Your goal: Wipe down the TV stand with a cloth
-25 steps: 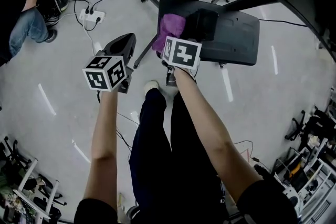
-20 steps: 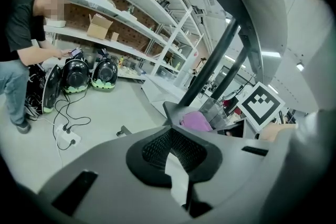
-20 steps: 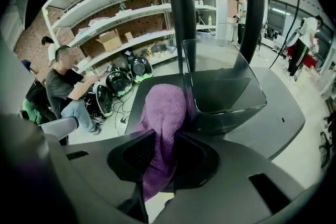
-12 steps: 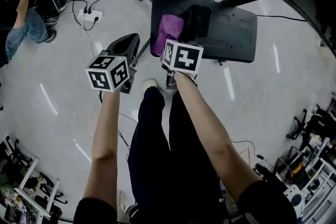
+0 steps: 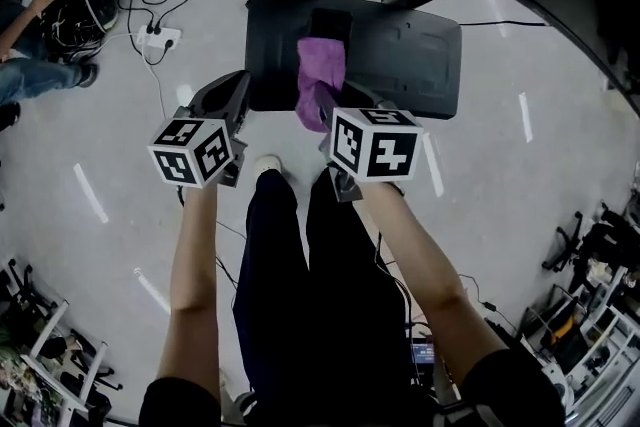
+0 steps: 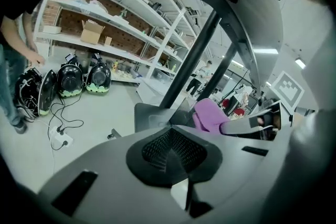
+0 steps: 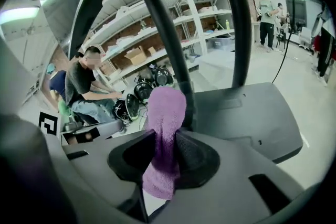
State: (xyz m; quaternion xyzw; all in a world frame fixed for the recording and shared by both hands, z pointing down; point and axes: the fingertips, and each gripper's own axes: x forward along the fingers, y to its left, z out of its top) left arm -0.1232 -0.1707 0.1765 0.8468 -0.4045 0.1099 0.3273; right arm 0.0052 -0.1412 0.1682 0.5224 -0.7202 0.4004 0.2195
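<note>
The TV stand's black base plate (image 5: 400, 55) lies on the floor ahead of me, with two dark poles rising from it. A purple cloth (image 5: 321, 73) lies on the plate's middle and droops over its near edge. My right gripper (image 5: 338, 108) is shut on the cloth's near end. In the right gripper view the cloth (image 7: 164, 134) runs up from between the jaws in front of the base plate (image 7: 247, 113). My left gripper (image 5: 235, 87) hangs shut and empty at the plate's left near corner. Its own view shows the cloth (image 6: 209, 114) to the right.
A person (image 7: 84, 86) bends over gear by white shelves (image 7: 173, 13) to the left. A power strip with cables (image 5: 155, 37) lies on the grey floor beyond my left gripper. My legs and shoes (image 5: 268, 165) stand just before the plate. Chairs and racks crowd the right edge (image 5: 590, 255).
The right gripper has dragged the cloth from the plate's left end toward its middle and back to the near edge. The left gripper has stayed shut beside it.
</note>
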